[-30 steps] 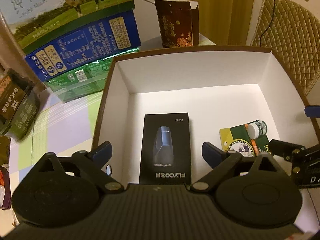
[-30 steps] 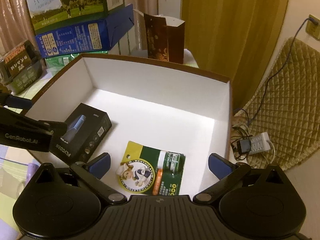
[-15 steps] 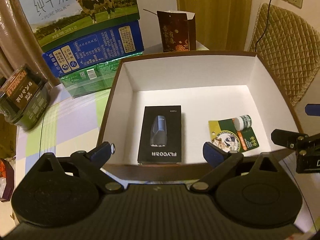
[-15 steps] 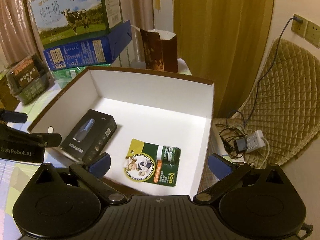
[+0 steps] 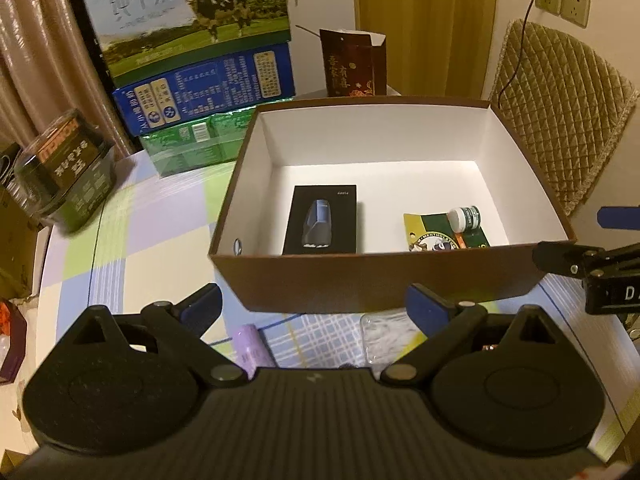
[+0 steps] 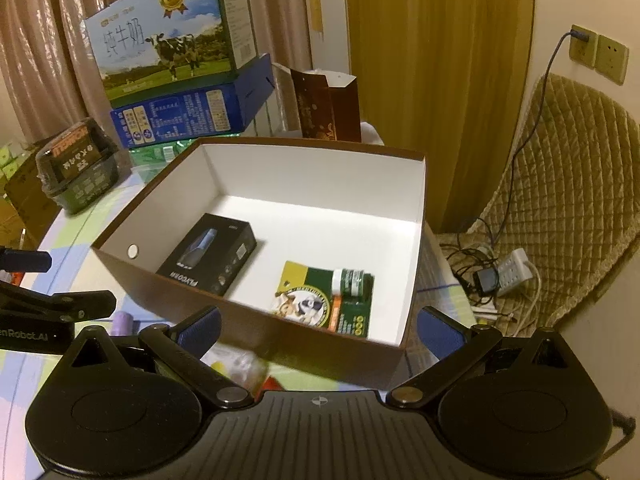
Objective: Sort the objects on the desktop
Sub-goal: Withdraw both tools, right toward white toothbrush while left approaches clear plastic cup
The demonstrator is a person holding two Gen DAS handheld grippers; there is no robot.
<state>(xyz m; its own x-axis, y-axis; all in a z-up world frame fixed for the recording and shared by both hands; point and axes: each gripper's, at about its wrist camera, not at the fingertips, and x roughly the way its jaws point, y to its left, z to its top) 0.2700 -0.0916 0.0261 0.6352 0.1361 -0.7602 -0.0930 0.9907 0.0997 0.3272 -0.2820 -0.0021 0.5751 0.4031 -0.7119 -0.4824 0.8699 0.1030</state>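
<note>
A brown box with a white inside (image 5: 384, 284) (image 6: 256, 324) stands on the table. In it lie a black shaver package (image 5: 322, 220) (image 6: 210, 254) and a green-yellow balm card with a small jar (image 5: 452, 232) (image 6: 332, 300). My left gripper (image 5: 314, 306) is open and empty, in front of the box's near wall. My right gripper (image 6: 320, 324) is open and empty at the box's near right corner. A purple roll (image 5: 252, 350) (image 6: 122, 322) and a clear plastic packet (image 5: 384, 332) (image 6: 236, 364) lie on the cloth in front of the box.
Stacked milk cartons (image 5: 192, 36) and a green pack (image 5: 188, 146) stand behind left. A dark red paper bag (image 5: 352, 64) stands behind the box. A dark snack pack (image 5: 68, 164) sits at left. A quilted chair (image 6: 568, 200) and a power strip (image 6: 512, 272) are at right.
Both grippers have pulled back and up out of the box, still open. The box's near wall and the items on the cloth in front of it have come into view.
</note>
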